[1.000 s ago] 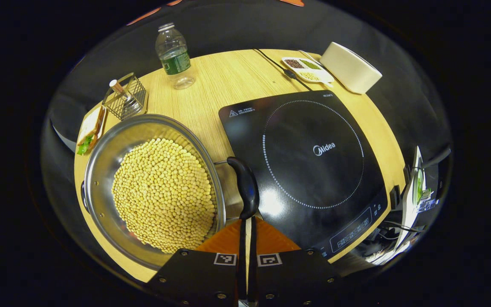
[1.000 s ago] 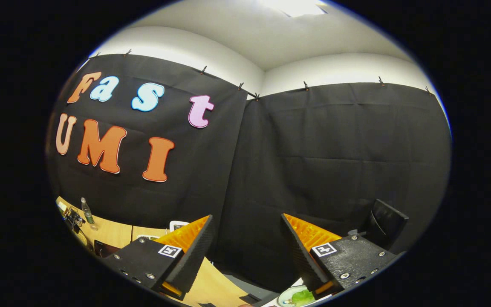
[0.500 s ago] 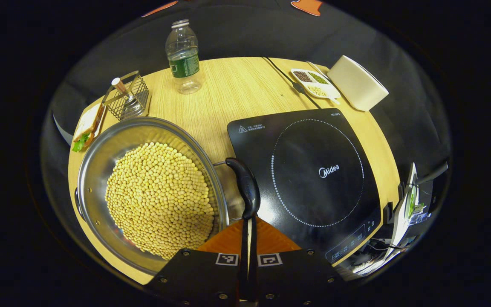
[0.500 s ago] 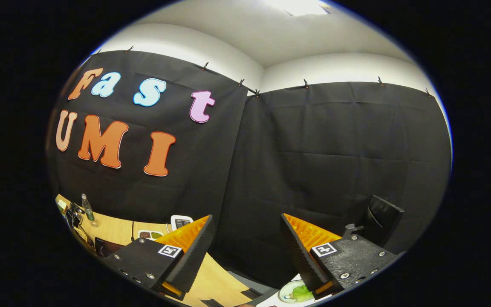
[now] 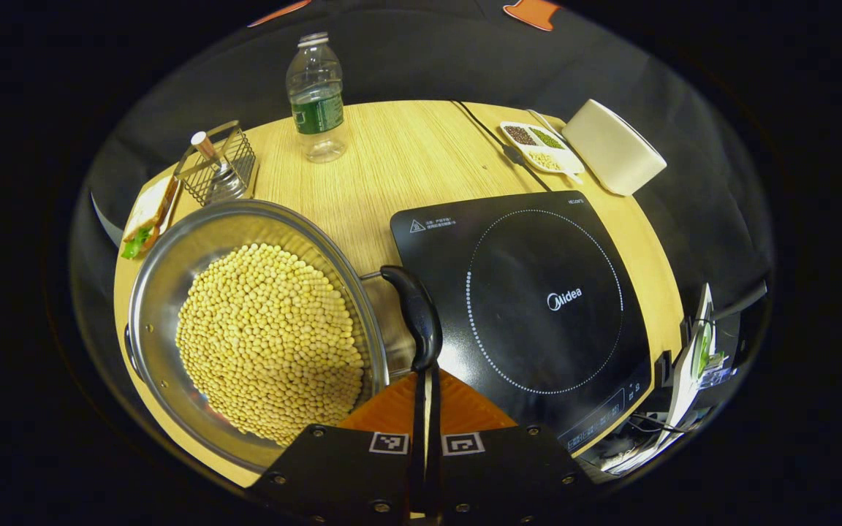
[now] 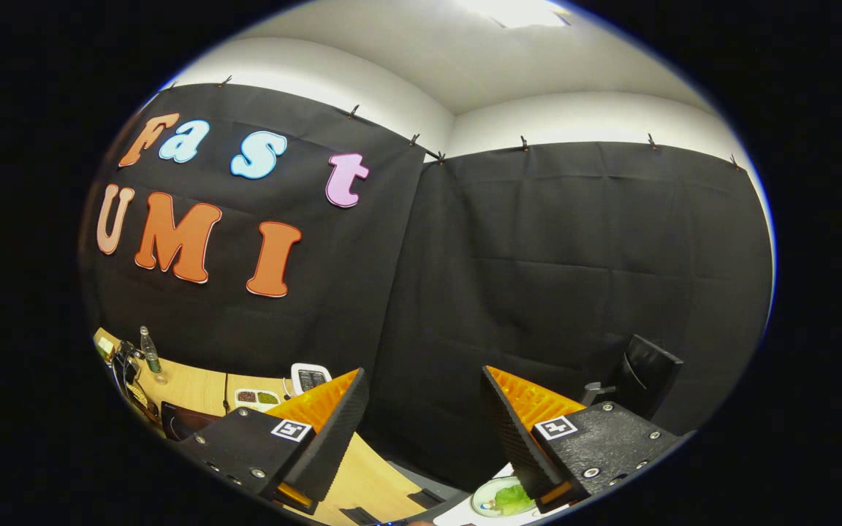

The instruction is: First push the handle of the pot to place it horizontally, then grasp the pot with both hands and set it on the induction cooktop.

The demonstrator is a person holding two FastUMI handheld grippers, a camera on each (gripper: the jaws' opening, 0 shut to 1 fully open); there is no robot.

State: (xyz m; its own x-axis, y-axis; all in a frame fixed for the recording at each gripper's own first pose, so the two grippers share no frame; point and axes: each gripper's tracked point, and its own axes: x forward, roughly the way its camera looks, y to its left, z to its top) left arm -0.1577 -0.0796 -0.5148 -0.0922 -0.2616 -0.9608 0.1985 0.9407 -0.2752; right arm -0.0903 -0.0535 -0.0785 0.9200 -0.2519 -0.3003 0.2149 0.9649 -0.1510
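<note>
Your left gripper: fingers pressed together, tips touching handle of one pot ahead-left. One cooktop ahead-right, surface bare. Your right gripper: spread wide, holding nothing.

Pot & handle slightly further left.

Steel pot full of beans, black handle overlapping cooktop.
</note>
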